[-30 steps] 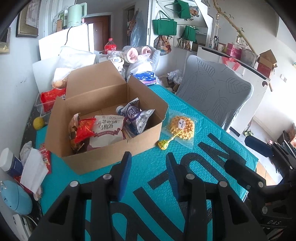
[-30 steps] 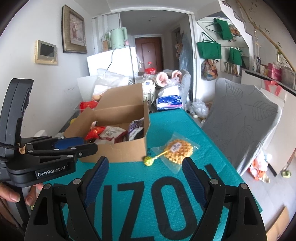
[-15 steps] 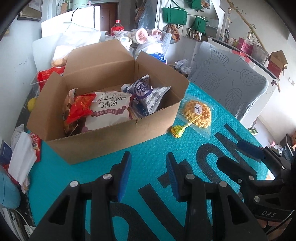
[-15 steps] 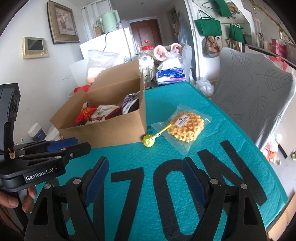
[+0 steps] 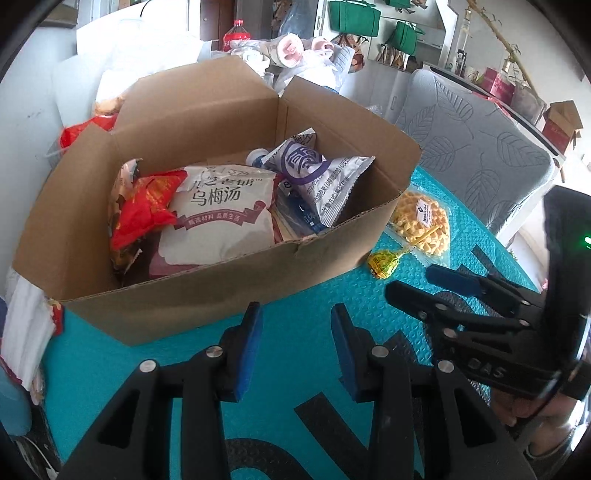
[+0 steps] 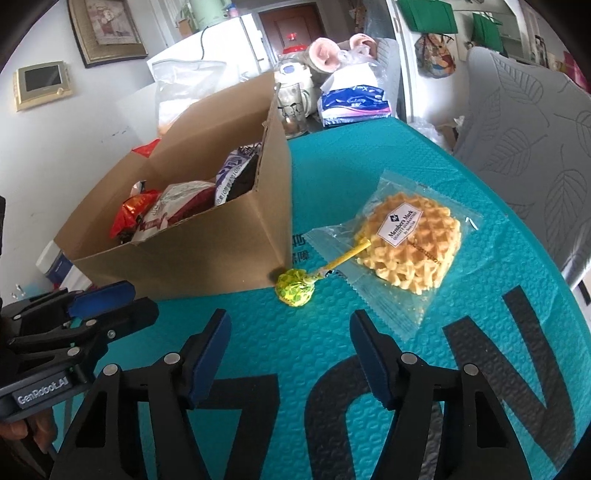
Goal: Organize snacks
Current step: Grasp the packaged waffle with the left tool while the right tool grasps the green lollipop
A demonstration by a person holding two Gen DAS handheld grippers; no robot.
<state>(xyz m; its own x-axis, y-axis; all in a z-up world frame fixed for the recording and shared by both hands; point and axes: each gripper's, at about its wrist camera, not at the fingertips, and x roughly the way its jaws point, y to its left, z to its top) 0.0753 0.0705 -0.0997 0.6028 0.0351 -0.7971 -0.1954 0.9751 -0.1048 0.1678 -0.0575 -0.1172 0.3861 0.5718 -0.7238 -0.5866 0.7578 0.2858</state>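
Both hand-held grippers have come down closer to the counter (image 6: 424, 155) since a second ago, and the box and snacks now look bigger. Just ahead of the right hand-held gripper (image 6: 290, 352) lies a yellow lollipop (image 6: 295, 288), its stick resting on a wrapped waffle (image 6: 410, 243) a bit ahead and to the right. Its jaws are closing, with nothing between them. The left hand-held gripper (image 5: 295, 345) is closed to its narrow gap and holds nothing. Right in front of it sits the cardboard box (image 5: 207, 295), full of snack bags. The box wall hides the bottom of the bags. A teal mat with big black letters covers the counter, and the letters are cut off. Behind are a grey chair (image 6: 528, 122), green bags (image 5: 354, 16) on the wall and a messy pile.
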